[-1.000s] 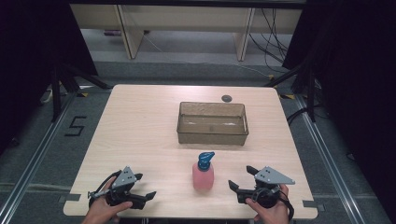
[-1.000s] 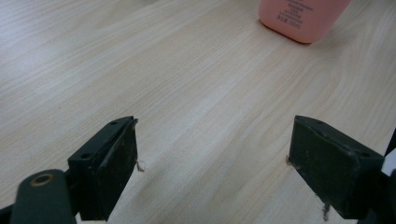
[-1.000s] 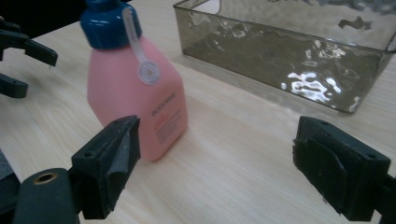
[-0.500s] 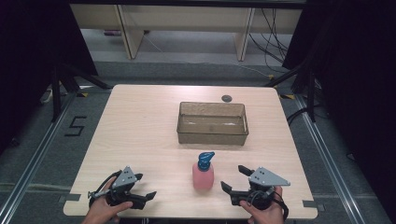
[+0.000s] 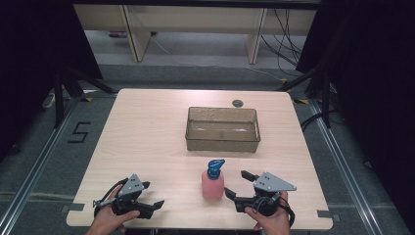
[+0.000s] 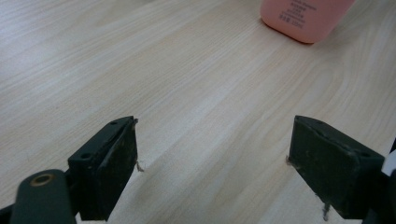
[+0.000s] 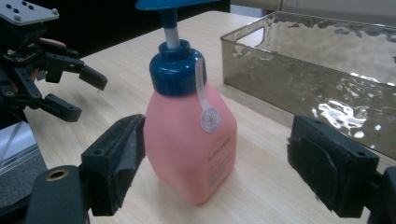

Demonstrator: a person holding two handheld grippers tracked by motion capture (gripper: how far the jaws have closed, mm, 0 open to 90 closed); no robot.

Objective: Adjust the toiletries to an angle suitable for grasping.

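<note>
On a pale wood-grain table [image 5: 147,127], seen from above, a pink pump bottle [image 5: 213,182] with a blue cap and nozzle stands upright near the front edge, slightly right of centre. Behind it, toward the middle of the table, sits a clear rectangular bin [image 5: 222,142] with rippled walls; nothing can be seen inside it. A small dark round spot [image 5: 238,103] lies on the table just beyond the bin, too small to identify.

At the front right, a hand [image 5: 268,221] holds the right gripper [image 5: 239,186], its jaws spread wide and pointing left toward the bottle. From that gripper's own camera, the bottle [image 7: 189,140] stands between the two black jaws, close to the left one, though whether that jaw touches it is hard to tell; the other jaw is well clear. A white tag with a round sticker hangs from the bottle's collar, and the bin [image 7: 317,84] sits behind and to the right.

At the front left, the other hand [image 5: 110,223] holds the left gripper [image 5: 155,205], jaws also apart, resting low over the table and well apart from the bottle. Its camera looks across bare wood between open jaws, with the bottle's pink base [image 6: 303,18] at the top edge.
</note>
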